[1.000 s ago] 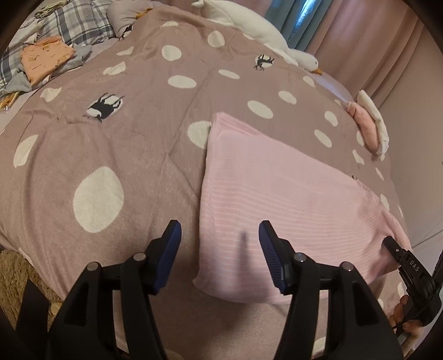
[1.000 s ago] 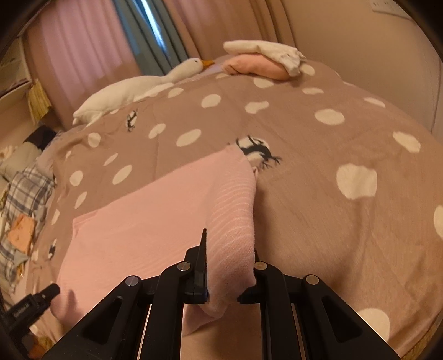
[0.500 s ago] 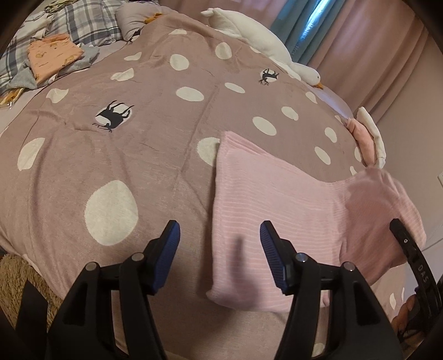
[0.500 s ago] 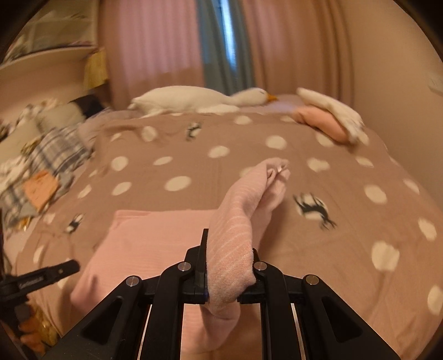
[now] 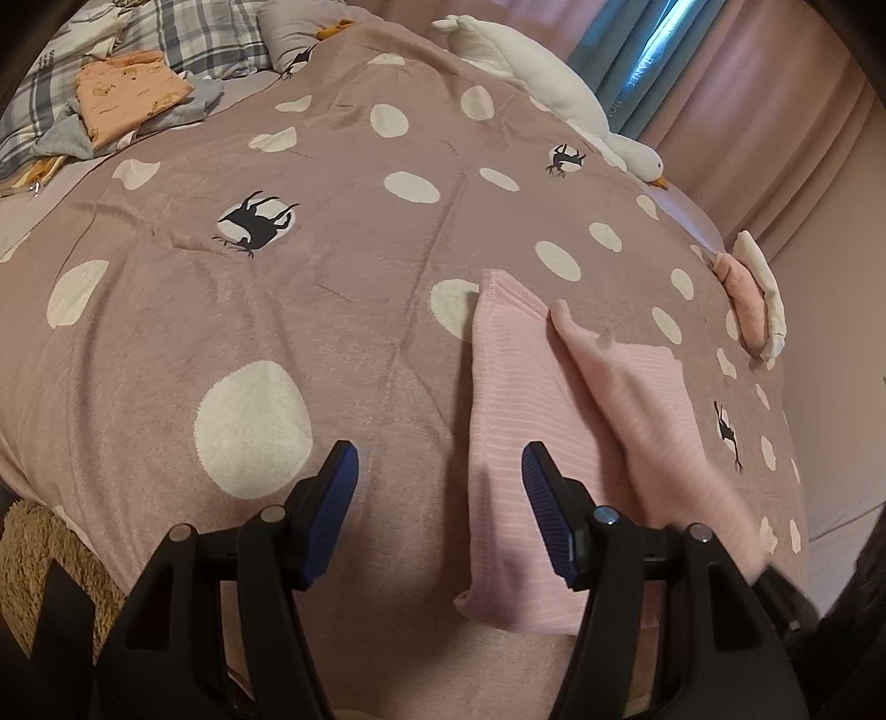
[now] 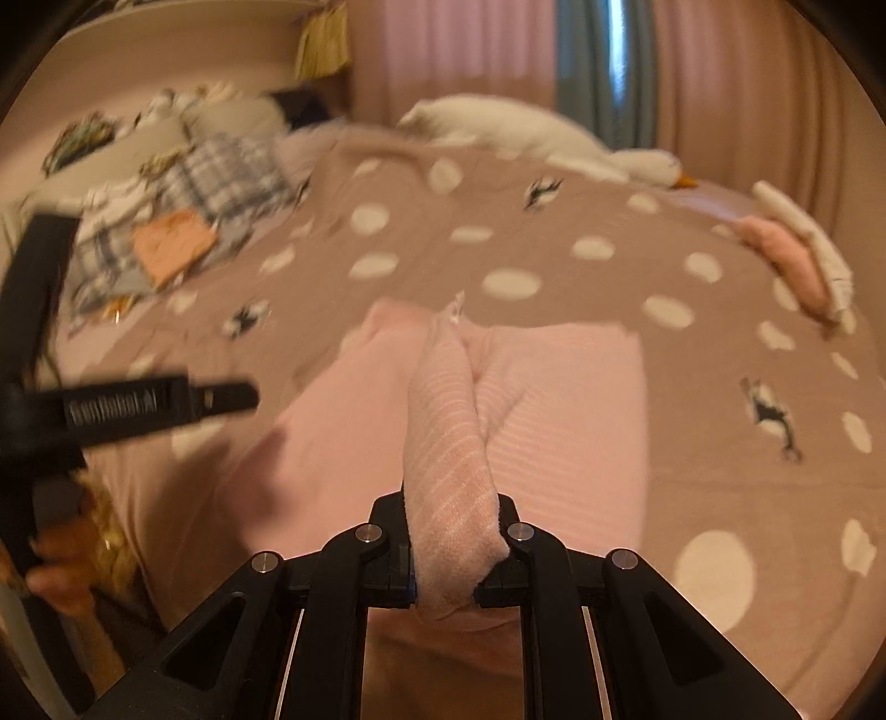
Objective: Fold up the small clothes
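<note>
The right gripper (image 6: 443, 554) is clamped on a bunched fold of a pink striped garment (image 6: 554, 432), which fills the gap between its black fingers and rises in a ridge away from the camera. The rest of the garment lies spread on the bed beneath it, on a mauve blanket (image 6: 498, 238) with white dots and small black animal figures. This view is blurred. At its left edge the other black gripper reaches in, with part of the person's hand (image 6: 55, 565) on its handle below.

In the left wrist view, the left gripper (image 5: 440, 493) hangs wide apart over the near edge of the bed, holding nothing. Its left blue pad (image 5: 332, 509) is above bare blanket (image 5: 221, 310); its right pad is above the garment (image 5: 515, 399). The garment lies flat just ahead, with its right part lifted and folded over toward the middle, so that a diagonal flap (image 5: 642, 404) covers the layer below. A tan furry thing (image 5: 33, 559) shows at the lower left, below the bed's edge; what it is cannot be told.

Farther off, at the right side of the bed, a folded pink cloth (image 5: 745, 299) sits with a white cloth (image 5: 767, 288) over it. A white goose toy (image 5: 554, 105) lies along the far edge. At the far left, an orange folded cloth (image 5: 124, 94) rests on grey and plaid fabric (image 5: 183, 39). Pink curtains (image 5: 764, 105) and a blue one (image 5: 631, 61) hang behind.
</note>
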Tool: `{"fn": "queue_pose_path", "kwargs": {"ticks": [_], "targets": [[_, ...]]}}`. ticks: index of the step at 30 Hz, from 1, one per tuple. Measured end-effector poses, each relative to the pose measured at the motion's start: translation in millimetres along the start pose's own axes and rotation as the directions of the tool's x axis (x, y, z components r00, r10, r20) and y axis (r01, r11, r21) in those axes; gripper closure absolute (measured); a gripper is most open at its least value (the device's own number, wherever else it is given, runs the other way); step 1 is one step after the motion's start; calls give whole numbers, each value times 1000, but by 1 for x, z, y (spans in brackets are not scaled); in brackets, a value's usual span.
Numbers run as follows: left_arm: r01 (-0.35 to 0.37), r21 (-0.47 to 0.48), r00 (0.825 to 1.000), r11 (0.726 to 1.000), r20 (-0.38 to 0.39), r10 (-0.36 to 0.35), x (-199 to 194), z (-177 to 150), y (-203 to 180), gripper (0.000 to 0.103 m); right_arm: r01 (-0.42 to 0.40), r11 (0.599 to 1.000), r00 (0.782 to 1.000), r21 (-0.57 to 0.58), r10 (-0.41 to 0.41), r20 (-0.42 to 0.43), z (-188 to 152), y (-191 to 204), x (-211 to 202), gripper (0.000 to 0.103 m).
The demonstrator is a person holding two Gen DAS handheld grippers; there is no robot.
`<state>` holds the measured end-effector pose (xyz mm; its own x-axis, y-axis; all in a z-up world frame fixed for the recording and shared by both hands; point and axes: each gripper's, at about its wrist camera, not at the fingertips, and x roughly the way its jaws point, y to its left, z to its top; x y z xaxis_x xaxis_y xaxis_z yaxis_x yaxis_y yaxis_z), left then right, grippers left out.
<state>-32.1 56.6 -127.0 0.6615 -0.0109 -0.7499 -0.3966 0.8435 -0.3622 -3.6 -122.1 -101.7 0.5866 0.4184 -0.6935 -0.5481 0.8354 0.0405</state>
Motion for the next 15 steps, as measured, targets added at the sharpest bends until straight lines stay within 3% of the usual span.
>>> {"fn": "queue_pose_path", "kwargs": {"ticks": [5,12,15], "targets": [[-3,-3,1000,1000,-4,3,2,0,1,34,-38,999,996,-2,37,-82,-10,-1,18,89],[19,1,1000,1000,-4,-19,-1,2,1,34,-96,994,991,50,100,-85,-10,-9,6,89],[30,2,1000,1000,0,-30,-5,3,0,33,-130,989,988,67,134,-71,-8,-14,-3,84]]}}
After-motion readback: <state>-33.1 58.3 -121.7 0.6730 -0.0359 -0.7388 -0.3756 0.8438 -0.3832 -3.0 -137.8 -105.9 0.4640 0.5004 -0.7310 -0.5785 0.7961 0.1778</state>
